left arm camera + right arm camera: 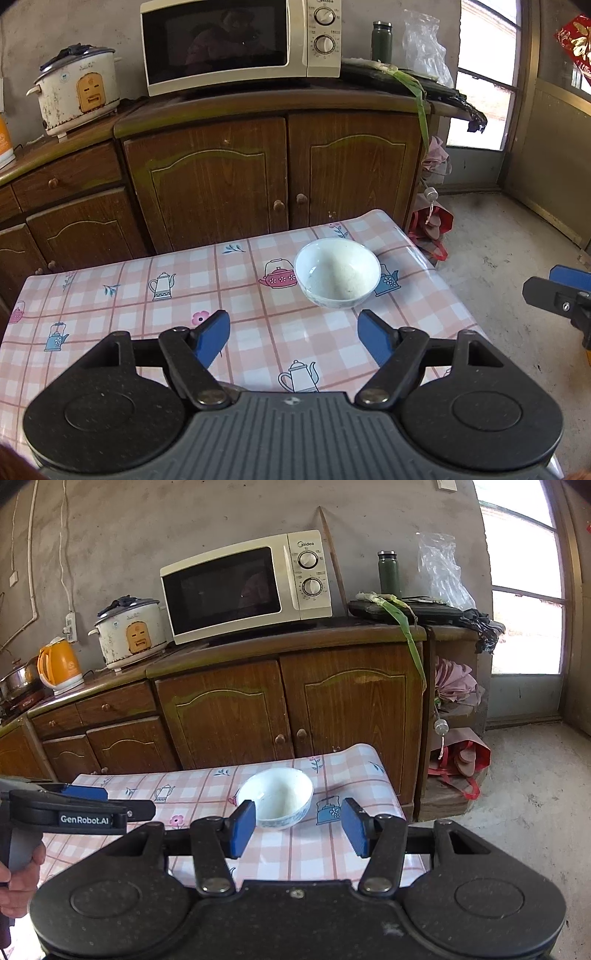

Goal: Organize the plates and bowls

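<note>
At the left edge of the right wrist view, a hand (pixel 18 878) holds the handle of the left gripper (pixel 85 805), seen from its side; from the left wrist view its blue pads (pixel 214 338) stand wide apart and hold nothing. On the counter in the upper left stand an orange kettle (pixel 61 666) and a white rice cooker (pixel 129 635), and beside them, toward the middle, a microwave (pixel 245 587). Below it is a brown cabinet (pixel 288 705). In the lower middle, a table (pixel 325 845) with a pink checked cloth carries a white bowl (pixel 275 797), upright, near the cloth's far right part. The right gripper (pixel 299 829) hangs in front of the bowl, its jaws wide open and empty; the left pad overlaps the bowl's edge in the picture, but I cannot tell if they touch. To the upper right stands a green bottle (pixel 388 574), then a window (pixel 524 583).
</note>
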